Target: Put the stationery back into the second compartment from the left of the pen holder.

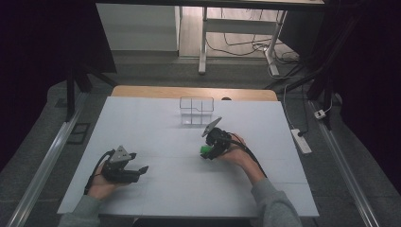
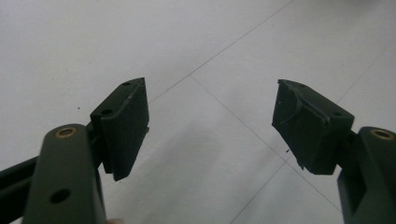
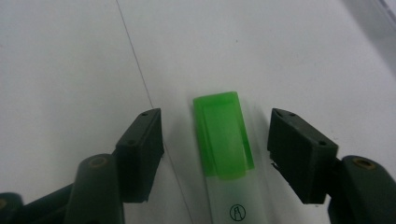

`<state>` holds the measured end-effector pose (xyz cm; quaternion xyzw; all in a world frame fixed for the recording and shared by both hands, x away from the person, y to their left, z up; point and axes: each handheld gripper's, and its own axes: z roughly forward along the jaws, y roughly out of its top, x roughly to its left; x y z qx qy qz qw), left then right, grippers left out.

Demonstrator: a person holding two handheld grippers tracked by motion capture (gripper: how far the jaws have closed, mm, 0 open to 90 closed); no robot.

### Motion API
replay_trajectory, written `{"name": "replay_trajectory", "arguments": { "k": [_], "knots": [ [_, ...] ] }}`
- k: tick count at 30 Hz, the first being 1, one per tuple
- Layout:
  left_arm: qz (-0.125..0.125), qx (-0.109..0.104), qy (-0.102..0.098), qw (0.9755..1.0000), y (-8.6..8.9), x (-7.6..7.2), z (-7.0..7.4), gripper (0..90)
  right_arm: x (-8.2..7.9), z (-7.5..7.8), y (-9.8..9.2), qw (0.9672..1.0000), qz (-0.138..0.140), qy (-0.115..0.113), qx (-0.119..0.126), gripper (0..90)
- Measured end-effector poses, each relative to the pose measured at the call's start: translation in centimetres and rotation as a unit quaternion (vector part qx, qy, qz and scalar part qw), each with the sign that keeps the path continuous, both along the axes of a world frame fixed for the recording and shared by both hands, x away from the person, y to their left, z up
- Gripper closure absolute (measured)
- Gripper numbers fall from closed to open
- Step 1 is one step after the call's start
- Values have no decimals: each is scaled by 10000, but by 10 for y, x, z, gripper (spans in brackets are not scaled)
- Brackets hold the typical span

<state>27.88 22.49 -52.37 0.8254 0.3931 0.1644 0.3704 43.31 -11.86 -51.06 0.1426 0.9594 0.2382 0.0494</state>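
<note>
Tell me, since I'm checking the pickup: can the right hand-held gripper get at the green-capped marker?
Probably yes: the right hand-held gripper already straddles the marker, jaws apart on either side, with nothing between them.

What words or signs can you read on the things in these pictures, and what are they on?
Small black circle with a sign inside that looks like "A", though it is too small to be sure: on the white barrel of the flat highlighter pen with the green see-through cap, which lies on the white table.
Clear plastic box with compartments: no writing to be seen.
Nothing else carries any text.
</note>
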Motion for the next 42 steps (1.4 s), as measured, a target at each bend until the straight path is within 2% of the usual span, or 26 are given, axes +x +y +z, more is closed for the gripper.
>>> {"name": "replay_trajectory", "arguments": {
  "k": [7, 16, 24, 28, 29, 30, 31, 32, 42],
  "knots": [
    [0, -8, 26, 10000, 0, -1, -2, 265, 3, 1, -2, 10000, -13, -21, -2, 486],
    [6, 6, 18, 10000, -1, -2, -2, 266, 0, 2, -3, 9999, 140, -43, 37, 659],
    [14, -26, -6, 10000, 0, -2, -2, 269, -2, 2, -5, 9998, 79, -101, 131, 665],
    [33, -43, 2, 10000, 1, -2, -2, 270, -2, 11, -10, 9991, 14, -128, 413, 665],
    [34, -40, 0, 10000, 1, -2, -2, 270, -3, 18, -14, 9982, -48, -166, 573, 665],
    [32, -40, -3, 10000, 1, -2, -2, 270, -3, 18, -14, 9982, -48, -166, 573, 665],
    [31, -40, -7, 10000, 1, -2, -2, 270, -4, 25, -18, 9969, -129, -227, 739, 665],
    [28, -37, -12, 10000, 1, -2, -1, 270, -4, 25, -18, 9969, -129, -227, 739, 665],
    [38, -64, -12, 10000, 2, -2, -1, 272, -10, 49, -28, 9894, -308, -524, 1317, 665]
  ]
}}
